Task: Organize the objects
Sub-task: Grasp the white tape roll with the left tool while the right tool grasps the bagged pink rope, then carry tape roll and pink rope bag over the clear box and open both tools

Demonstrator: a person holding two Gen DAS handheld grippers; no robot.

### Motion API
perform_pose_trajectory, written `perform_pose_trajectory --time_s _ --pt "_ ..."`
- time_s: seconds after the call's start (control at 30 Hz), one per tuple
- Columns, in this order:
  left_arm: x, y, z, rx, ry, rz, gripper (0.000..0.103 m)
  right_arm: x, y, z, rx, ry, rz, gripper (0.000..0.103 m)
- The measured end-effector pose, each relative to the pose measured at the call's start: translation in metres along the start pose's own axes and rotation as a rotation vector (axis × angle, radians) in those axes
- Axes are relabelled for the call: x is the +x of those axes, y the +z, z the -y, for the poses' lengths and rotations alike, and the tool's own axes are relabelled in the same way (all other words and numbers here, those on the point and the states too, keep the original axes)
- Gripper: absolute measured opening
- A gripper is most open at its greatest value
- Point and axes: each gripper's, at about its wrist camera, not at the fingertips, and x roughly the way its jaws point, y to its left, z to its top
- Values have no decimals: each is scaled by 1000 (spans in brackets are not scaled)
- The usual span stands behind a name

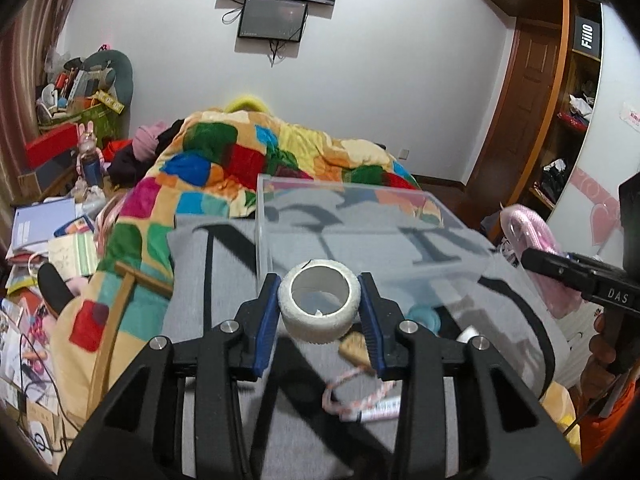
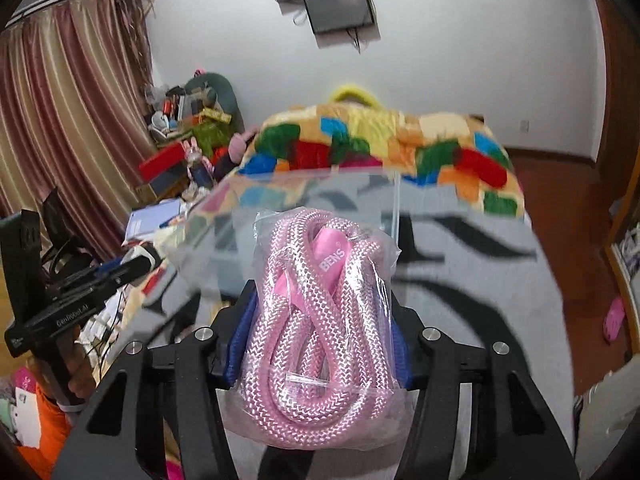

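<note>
My left gripper [image 1: 320, 304] is shut on a white roll of tape [image 1: 319, 302] and holds it above the grey patterned bedspread [image 1: 224, 288], just in front of a clear plastic box [image 1: 360, 216]. My right gripper [image 2: 320, 320] is shut on a bag of pink rope [image 2: 316, 320], held up near the same clear box [image 2: 304, 196]. The pink rope bag [image 1: 532, 236] and right gripper also show at the right of the left wrist view. The left gripper shows at the left of the right wrist view [image 2: 132, 266].
On the bedspread under the left gripper lie a pink-and-white cord [image 1: 356, 388], a marker [image 1: 380, 408], a tan piece [image 1: 354, 350] and a light blue item [image 1: 424, 316]. A colourful patchwork blanket [image 1: 248, 156] lies behind. Clutter [image 1: 48, 240] fills the left side; a wooden wardrobe [image 1: 560, 120] stands right.
</note>
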Motion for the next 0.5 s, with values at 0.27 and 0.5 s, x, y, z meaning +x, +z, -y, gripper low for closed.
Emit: perform_pose_trajectory --time_s 0.27,0.5 --pt "36 36 -3 -18 10 -92 38 34 54 -5 -18 -18 21 52" --pt "92 39 -1 -10 27 -241 38 89 71 -2 -1 -18 -77 52"
